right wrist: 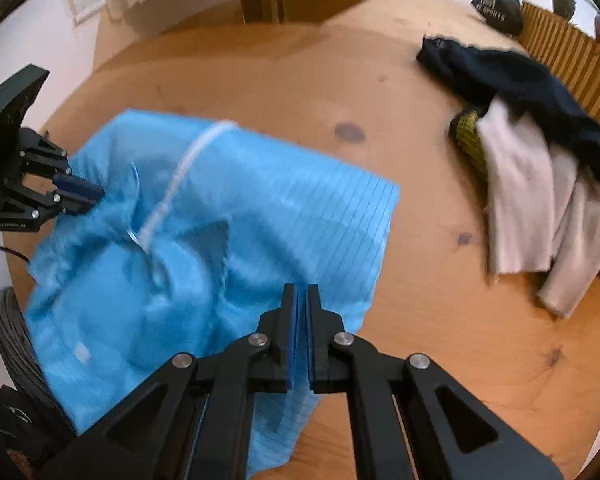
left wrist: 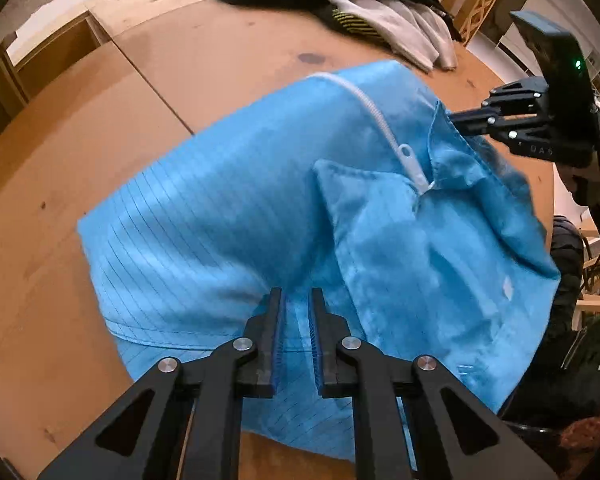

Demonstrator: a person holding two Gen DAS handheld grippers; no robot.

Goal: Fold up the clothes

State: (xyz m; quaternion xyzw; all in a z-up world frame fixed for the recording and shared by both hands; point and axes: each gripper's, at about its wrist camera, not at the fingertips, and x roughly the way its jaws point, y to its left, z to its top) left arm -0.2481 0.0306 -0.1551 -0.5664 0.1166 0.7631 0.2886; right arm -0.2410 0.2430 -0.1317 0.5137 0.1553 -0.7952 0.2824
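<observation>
A light blue pinstriped jacket (left wrist: 228, 208) with a white zipper (left wrist: 380, 120) lies partly lifted over the round wooden table (left wrist: 80, 152). In the left wrist view my left gripper (left wrist: 297, 294) is closed on a fold of the jacket near its hem. My right gripper (left wrist: 456, 118) bites the collar edge at the far right. The right wrist view shows the right gripper (right wrist: 302, 289) shut on the blue jacket (right wrist: 260, 216), with the left gripper (right wrist: 96, 194) clamped on the fabric at the left. The zipper (right wrist: 188, 168) runs up the middle.
A heap of other clothes, dark navy (right wrist: 520, 80), whitish (right wrist: 520, 184) and yellow-striped (right wrist: 470, 136), lies on the table's far right. A dark bag (right wrist: 498, 4) sits near a slatted wooden rail (right wrist: 572, 52). Bare tabletop (right wrist: 440, 320) shows beside the jacket.
</observation>
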